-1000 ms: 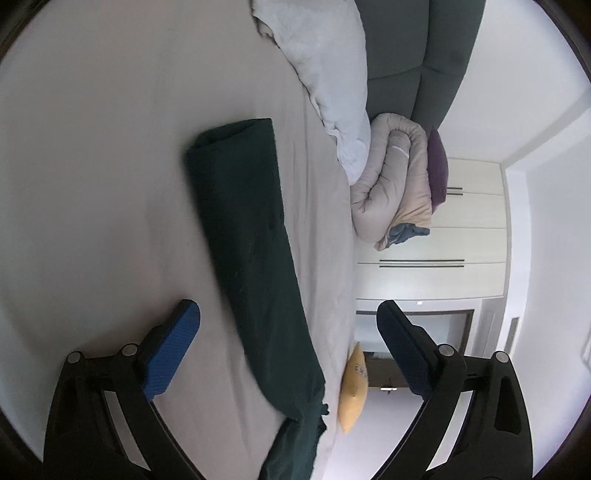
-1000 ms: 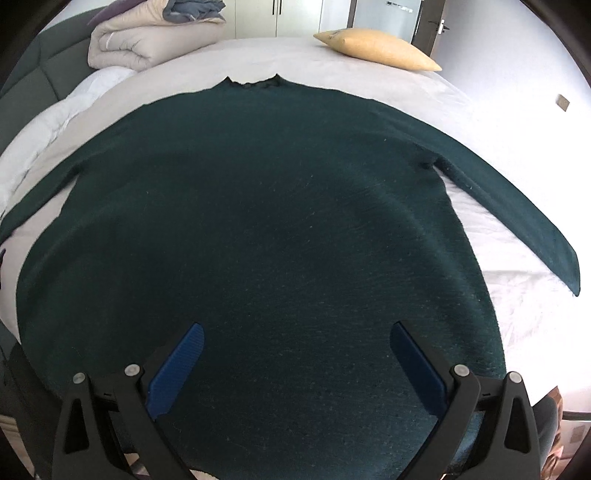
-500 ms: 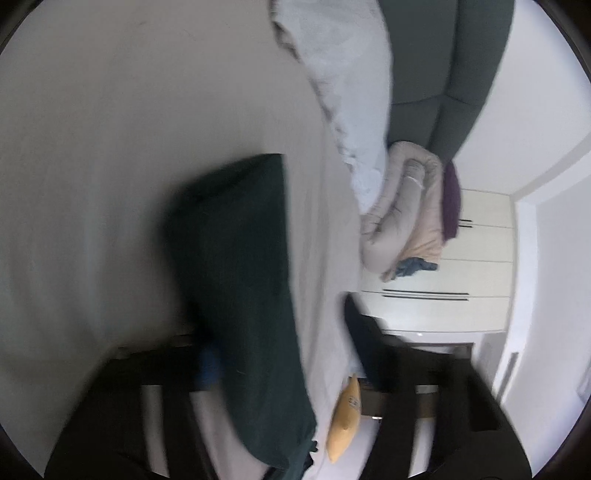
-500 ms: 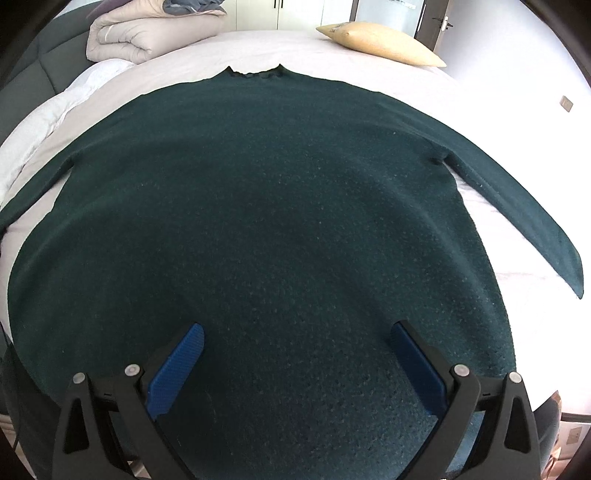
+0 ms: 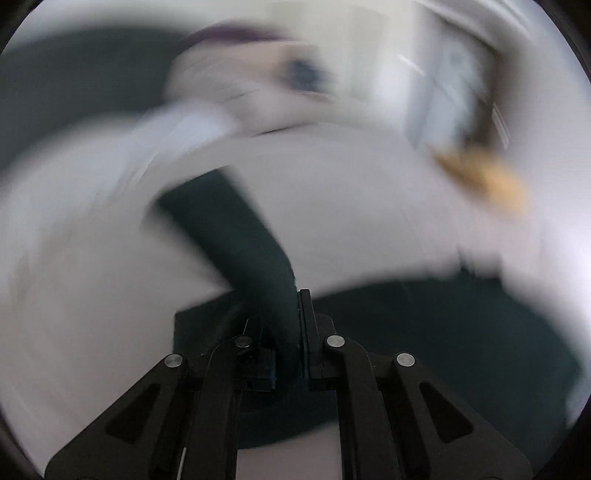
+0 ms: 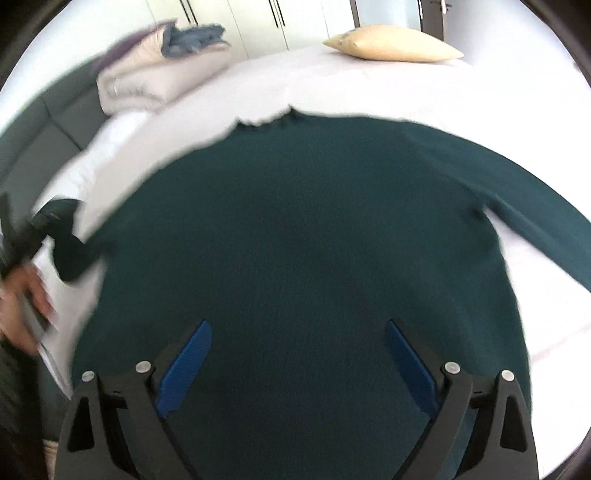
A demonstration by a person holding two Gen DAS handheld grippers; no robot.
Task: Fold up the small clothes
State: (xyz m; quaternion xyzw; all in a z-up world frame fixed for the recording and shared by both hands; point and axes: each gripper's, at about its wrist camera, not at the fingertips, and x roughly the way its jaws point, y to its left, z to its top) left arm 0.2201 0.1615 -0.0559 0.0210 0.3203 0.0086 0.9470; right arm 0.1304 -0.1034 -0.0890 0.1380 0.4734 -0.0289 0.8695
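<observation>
A dark green sweater (image 6: 314,240) lies flat on the bed, neck away from me, its right sleeve (image 6: 546,218) stretched out to the right. My left gripper (image 5: 291,306) is shut on the left sleeve (image 5: 236,236) and holds it lifted off the sheet; the view is blurred by motion. In the right wrist view the left gripper (image 6: 22,236) shows at the left edge with the sleeve (image 6: 70,254) bunched in it. My right gripper (image 6: 299,354) is open and empty, hovering over the sweater's lower body.
A folded beige duvet with blue and purple clothes (image 6: 162,77) sits at the bed's far left by a dark headboard (image 6: 48,122). A yellow pillow (image 6: 391,48) lies at the far edge. White wardrobe doors (image 6: 236,22) stand behind.
My left gripper closed on the left sleeve and swung round fast, lifting it toward the sweater's body. The right gripper pulled back slightly and stayed open.
</observation>
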